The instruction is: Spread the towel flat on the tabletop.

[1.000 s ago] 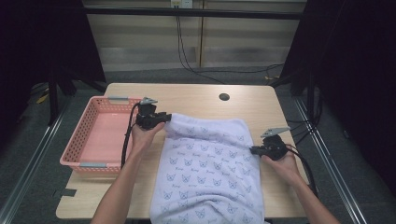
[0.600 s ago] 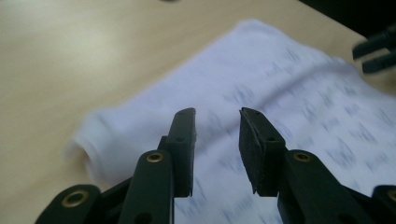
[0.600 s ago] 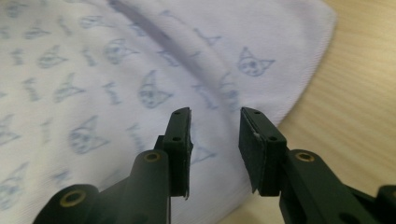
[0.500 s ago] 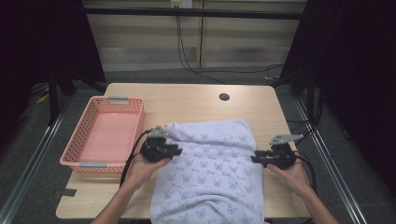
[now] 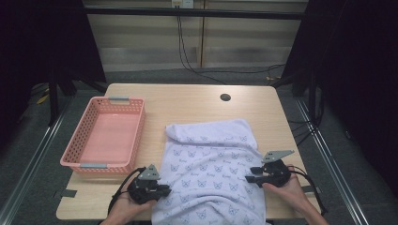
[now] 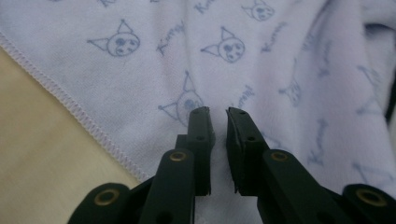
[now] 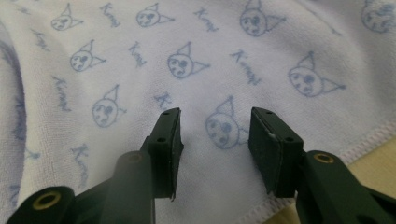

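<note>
Left gripper: jaws nearly together, just a thin slit of towel showing between the pads. Left gripper view shows nothing caught in them; tips sit over the cloth just inside its stitched left hem. Whether the tips actually press the fabric I can't tell. Held in the left hand at the near-left table edge.

Basket: one, pink plastic, rectangular, lattice walls, a grey grip at each short end. Sits beyond the left gripper and off to its left, close but apart.

Towel: one, pale lilac terry, soft nap, printed with blue cat-face heads and script words, zigzag-stitched hem. Spread flat between the two grippers, far edge folded back on itself, near end hanging off the table edge.

Right gripper: jaws clearly spread, one cat-face print in the gap in the right gripper view, gripping nothing. Tips hover over the towel just inside its right hem, wood showing at the corner. Right hand behind it.

Table: one, light wood top, rounded corners, one dark round hole well beyond both grippers, towards the right.

Grippers: two, black jaws, grey triangular plate on each.
</note>
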Demonstrator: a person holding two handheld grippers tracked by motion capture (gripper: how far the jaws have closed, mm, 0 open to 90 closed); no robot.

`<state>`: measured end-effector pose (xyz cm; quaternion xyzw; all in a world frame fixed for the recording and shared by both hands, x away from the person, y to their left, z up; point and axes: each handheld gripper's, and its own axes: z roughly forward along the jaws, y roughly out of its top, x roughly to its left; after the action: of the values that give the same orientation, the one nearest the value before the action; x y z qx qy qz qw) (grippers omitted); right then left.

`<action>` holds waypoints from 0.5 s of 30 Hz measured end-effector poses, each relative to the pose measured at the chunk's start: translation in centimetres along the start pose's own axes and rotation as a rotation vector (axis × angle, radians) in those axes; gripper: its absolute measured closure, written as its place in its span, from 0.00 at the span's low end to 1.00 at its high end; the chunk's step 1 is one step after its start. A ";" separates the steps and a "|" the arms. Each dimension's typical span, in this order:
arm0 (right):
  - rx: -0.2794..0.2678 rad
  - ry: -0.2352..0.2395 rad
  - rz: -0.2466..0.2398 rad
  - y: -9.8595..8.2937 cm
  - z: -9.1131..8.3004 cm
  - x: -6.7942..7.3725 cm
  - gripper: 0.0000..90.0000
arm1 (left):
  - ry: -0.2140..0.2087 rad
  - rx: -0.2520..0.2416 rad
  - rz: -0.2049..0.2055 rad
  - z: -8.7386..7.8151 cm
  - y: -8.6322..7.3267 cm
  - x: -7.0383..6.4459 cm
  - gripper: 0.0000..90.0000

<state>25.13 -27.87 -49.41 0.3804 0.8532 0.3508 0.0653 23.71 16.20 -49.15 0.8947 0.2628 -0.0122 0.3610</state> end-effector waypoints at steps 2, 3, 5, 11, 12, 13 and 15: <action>-0.006 0.001 -0.035 -0.2 0.0 0.7 0.61 | -0.024 0.022 0.016 -0.5 -0.6 -0.9 0.91; -0.005 -0.007 -0.046 -0.3 0.0 1.1 0.64 | -0.033 0.069 0.055 -0.7 -0.5 -1.7 0.91; 0.011 -0.020 -0.076 -0.5 -0.2 1.8 0.74 | -0.066 0.096 0.079 -0.8 -0.6 -1.9 0.91; 0.051 -0.006 -0.082 -1.7 -1.4 2.9 0.94 | -0.149 0.138 0.074 -1.0 -0.7 -2.2 0.88; 0.051 -0.006 -0.082 -1.7 -1.4 2.9 0.94 | -0.149 0.138 0.074 -1.0 -0.7 -2.2 0.86; 0.056 0.009 -0.079 -1.8 -1.5 3.0 0.95 | -0.143 0.146 0.051 -1.2 -0.7 -2.4 0.86; 0.080 0.038 -0.071 -2.1 -2.0 3.3 0.95 | -0.158 0.142 0.072 -1.3 -0.6 -2.5 0.76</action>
<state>20.84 -27.65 -48.81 0.3454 0.8806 0.3211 0.0463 21.06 16.29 -48.07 0.9231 0.1998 -0.0882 0.3165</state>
